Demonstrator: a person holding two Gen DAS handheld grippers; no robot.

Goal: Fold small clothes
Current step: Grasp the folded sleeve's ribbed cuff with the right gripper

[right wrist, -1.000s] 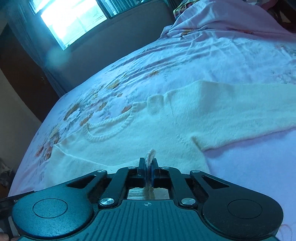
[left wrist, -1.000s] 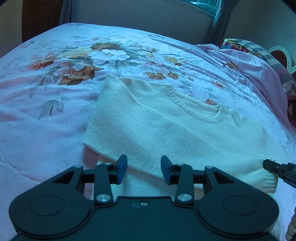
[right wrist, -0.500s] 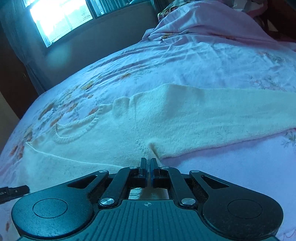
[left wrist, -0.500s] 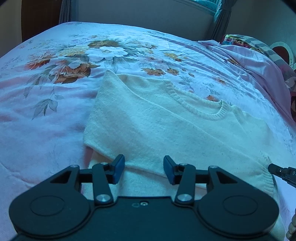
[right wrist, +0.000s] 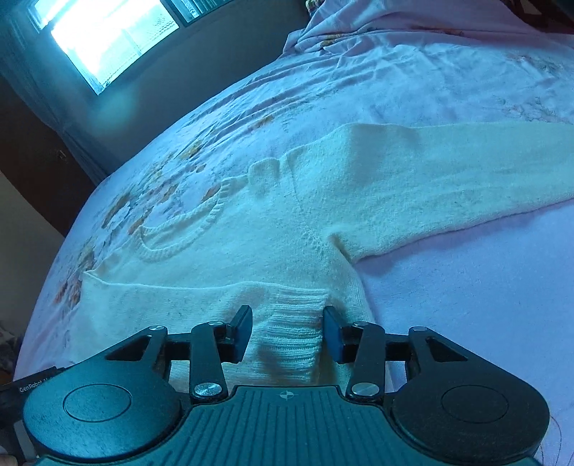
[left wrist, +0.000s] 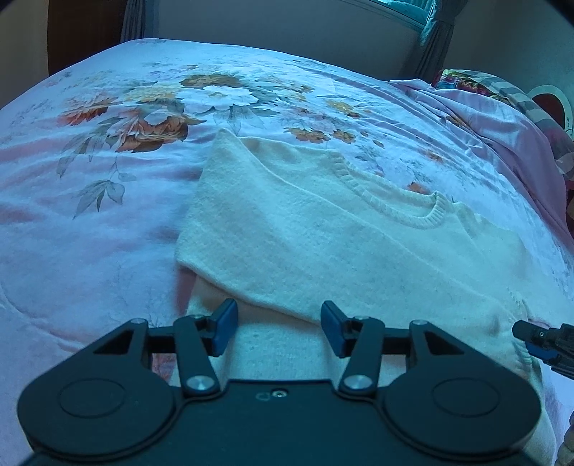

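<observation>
A small cream knit sweater (left wrist: 323, 243) lies face up on the bed, its left sleeve folded across the body. My left gripper (left wrist: 279, 328) is open and empty, low over the folded sleeve's near edge. My right gripper (right wrist: 287, 331) is open, its jaws either side of the sleeve's ribbed cuff (right wrist: 292, 333), which lies flat on the body. The sweater (right wrist: 251, 251) also shows in the right wrist view, its other sleeve (right wrist: 448, 182) stretched out to the right. The right gripper's tip (left wrist: 538, 338) shows at the left view's right edge.
The bed has a pink floral sheet (left wrist: 107, 143). A crumpled pink cover (left wrist: 502, 136) and patterned bedding (left wrist: 477, 82) lie at the bed's far right. A window (right wrist: 107, 32) and wall stand behind the bed.
My right gripper was shut on the sleeve cuff; it has carried the cuff down onto the sweater's body and opened, letting go. My left gripper stayed open and hardly moved.
</observation>
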